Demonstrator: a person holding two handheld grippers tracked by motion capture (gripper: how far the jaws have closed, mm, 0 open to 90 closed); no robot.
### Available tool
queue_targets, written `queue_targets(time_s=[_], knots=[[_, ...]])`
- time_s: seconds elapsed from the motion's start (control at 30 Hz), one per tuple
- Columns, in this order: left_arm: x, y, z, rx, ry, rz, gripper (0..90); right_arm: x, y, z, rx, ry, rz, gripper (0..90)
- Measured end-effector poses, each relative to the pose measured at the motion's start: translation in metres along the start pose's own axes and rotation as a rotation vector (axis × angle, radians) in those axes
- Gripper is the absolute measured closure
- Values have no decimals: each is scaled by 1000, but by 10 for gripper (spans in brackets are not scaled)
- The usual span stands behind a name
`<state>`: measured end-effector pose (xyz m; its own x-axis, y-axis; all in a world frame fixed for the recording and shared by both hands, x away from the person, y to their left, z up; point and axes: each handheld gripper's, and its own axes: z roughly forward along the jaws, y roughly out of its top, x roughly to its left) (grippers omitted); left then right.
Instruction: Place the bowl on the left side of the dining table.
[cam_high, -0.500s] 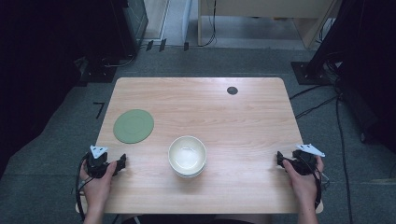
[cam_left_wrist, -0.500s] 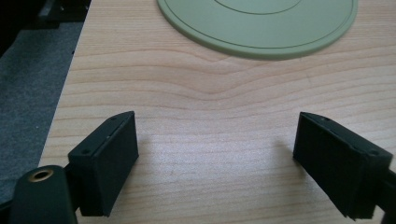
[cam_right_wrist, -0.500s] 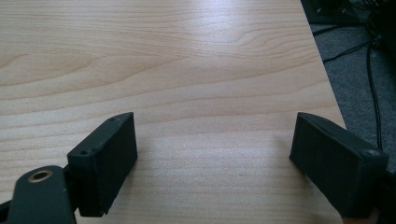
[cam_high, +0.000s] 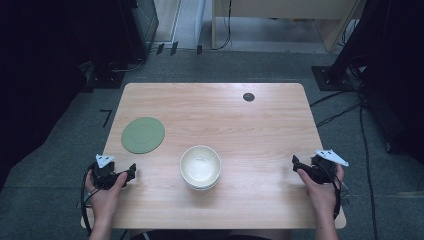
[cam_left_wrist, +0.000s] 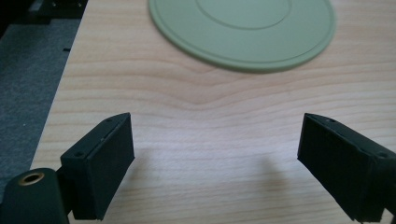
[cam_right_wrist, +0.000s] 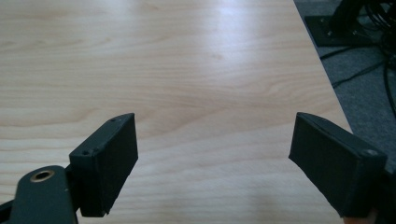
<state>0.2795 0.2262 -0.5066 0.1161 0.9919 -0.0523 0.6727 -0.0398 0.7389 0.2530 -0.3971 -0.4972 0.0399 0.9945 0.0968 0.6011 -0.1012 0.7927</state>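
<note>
A small black disc (cam_high: 248, 97) lies near the table's (cam_high: 280, 150) far edge.

Left tongs (cam_left_wrist: 215, 163) wide apart, nothing between the black jaws, bare pale wood of the surface (cam_left_wrist: 210, 121) showing in the gap. Green round mat (cam_left_wrist: 243, 28) lies flat ahead, well beyond the jaw tips (raised ring visible near its middle, far edge cut off at the top). Grey floor (cam_left_wrist: 28, 70) past the surface's left edge.
</note>
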Motion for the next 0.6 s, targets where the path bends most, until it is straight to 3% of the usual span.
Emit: queue_targets(time_s=[0.2, 0.37, 0.57, 0.6], knots=[[-6, 9, -8, -26, -40, -24, 105, 18, 12, -9, -26, 53, -5, 150], [-15, 14, -15, -44, -54, 1, 105, 42, 22, -16, -50, 102, -28, 149], [-26, 17, -17, -44, -78, 18, 105, 60, 26, -20, -40, 150, -18, 149], [-28, 18, -18, -47, -85, 17, 105, 69, 28, -23, -40, 162, -25, 149]])
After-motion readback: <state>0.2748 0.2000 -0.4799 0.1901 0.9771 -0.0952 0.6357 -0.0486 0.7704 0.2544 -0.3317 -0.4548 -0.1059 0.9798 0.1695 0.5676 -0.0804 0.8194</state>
